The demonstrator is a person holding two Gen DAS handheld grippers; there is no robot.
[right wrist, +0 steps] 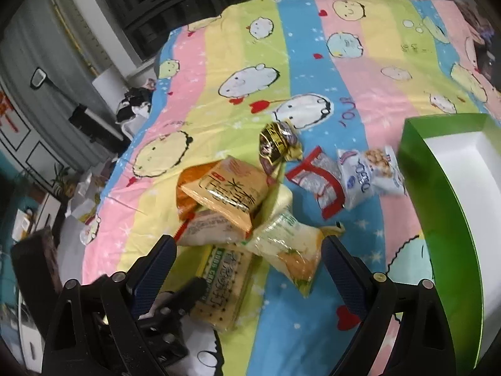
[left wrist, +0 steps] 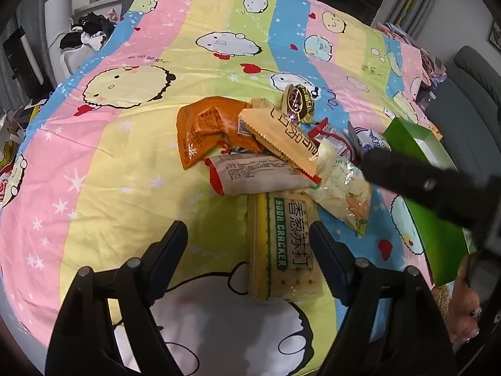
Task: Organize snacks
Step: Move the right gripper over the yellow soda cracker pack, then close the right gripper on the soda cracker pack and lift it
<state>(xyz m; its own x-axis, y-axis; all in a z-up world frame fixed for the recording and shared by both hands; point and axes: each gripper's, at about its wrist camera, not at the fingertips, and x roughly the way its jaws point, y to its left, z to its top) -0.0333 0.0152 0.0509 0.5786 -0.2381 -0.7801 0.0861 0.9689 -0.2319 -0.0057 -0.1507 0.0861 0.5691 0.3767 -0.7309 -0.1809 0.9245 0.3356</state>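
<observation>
A pile of snack packs lies on the striped cartoon bedsheet (left wrist: 125, 163). A soda cracker pack (left wrist: 281, 244) lies flat between the fingers of my left gripper (left wrist: 250, 253), close to the right finger; the left finger stands clear of it, so the gripper is open. Beyond it lie an orange pack (left wrist: 206, 128), a beige pack (left wrist: 281, 138), a gold-wrapped sweet (left wrist: 299, 101) and a clear bag (left wrist: 344, 194). My right gripper (right wrist: 249, 269) hangs open above the clear bag (right wrist: 291, 244) and the cracker pack (right wrist: 219, 282), holding nothing.
An open green box (right wrist: 438, 203) with a white inside sits on the bed to the right. A red-edged pack (right wrist: 319, 181) and a blue-white nut pack (right wrist: 369, 172) lie beside it. Dark clothes (left wrist: 90, 31) lie off the bed's left side.
</observation>
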